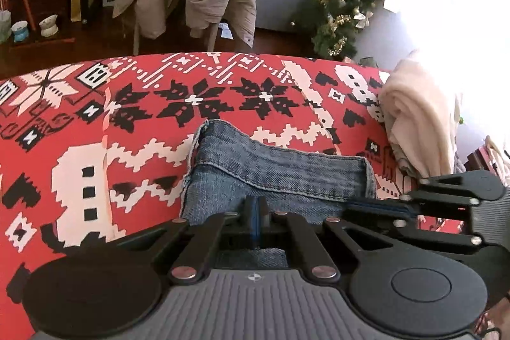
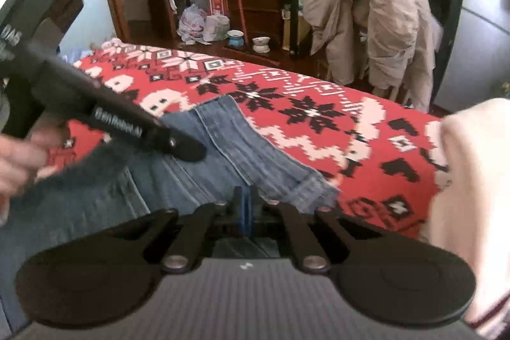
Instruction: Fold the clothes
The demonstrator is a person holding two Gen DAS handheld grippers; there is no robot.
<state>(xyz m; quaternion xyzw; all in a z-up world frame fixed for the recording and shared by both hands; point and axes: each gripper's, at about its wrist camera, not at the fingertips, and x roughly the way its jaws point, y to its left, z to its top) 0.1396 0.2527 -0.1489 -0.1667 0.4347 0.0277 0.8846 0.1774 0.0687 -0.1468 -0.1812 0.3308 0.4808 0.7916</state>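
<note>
The left tongs (image 1: pixel 255 206) were pressed together over the near part of the jeans (image 1: pixel 280 174), though whether cloth sat between the pads could not be told. The right tongs (image 2: pixel 244 206) were likewise together at the denim's hem edge. The jeans lay folded on the red patterned cloth (image 1: pixel 127 117) covering the surface. A cream garment (image 1: pixel 417 123) lay heaped just beside them, and a beige coat (image 2: pixel 366 8) hung beyond.
</note>
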